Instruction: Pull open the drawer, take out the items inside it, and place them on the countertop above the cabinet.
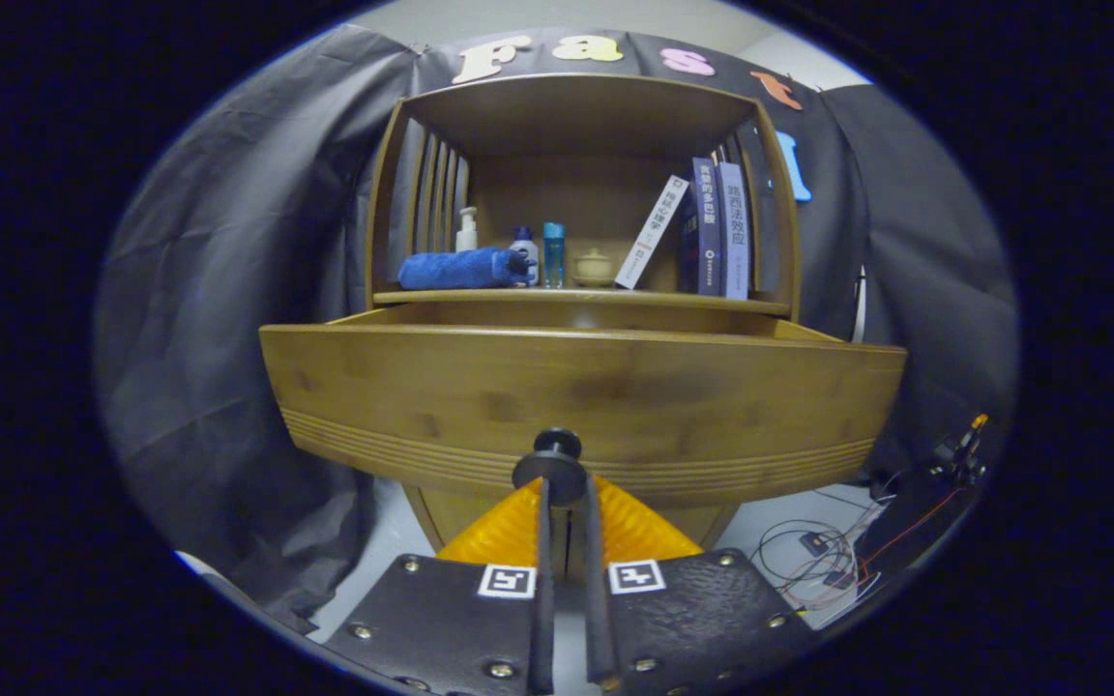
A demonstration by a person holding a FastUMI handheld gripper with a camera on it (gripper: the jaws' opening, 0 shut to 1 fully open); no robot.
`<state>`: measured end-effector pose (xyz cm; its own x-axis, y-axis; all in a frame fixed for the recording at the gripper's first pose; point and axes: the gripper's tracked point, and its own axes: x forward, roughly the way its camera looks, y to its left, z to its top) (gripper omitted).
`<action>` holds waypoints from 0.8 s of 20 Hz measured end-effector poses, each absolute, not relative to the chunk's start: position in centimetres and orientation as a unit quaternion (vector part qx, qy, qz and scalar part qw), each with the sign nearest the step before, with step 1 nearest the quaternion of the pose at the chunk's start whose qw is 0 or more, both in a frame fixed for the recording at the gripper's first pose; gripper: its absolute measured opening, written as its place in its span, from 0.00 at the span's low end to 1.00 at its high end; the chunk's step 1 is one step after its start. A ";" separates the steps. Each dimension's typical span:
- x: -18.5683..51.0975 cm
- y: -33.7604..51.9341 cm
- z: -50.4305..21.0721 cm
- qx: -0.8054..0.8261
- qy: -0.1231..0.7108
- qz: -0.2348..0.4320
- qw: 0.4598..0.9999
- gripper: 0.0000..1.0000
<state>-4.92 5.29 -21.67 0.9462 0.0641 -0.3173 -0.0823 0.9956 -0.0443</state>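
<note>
Draped lab booth, black cloth wall, loose wiring on floor

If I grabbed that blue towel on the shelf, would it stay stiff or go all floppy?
Probably floppy: the blue towel looks soft and rolled, so it would likely sag and unroll. It seems light, not fragile. Lying beside the bottles, it might nudge them. The gripper is shut on the drawer knob.

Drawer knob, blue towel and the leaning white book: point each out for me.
Drawer knob (557,462): gripper view, its round disc, clamped between the gripper (565,503) fingers.
Blue towel (460,269): gripper view, middle of the roll on the shelf.
Leaning white book (652,232): gripper view, middle of its spine.
</note>
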 end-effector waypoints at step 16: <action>-2.7 7.1 -7.2 -0.089 0.106 0.034 0.990 1.00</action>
<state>-2.65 7.13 -7.18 0.9754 0.0482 -0.2151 -0.0858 0.9819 -0.1691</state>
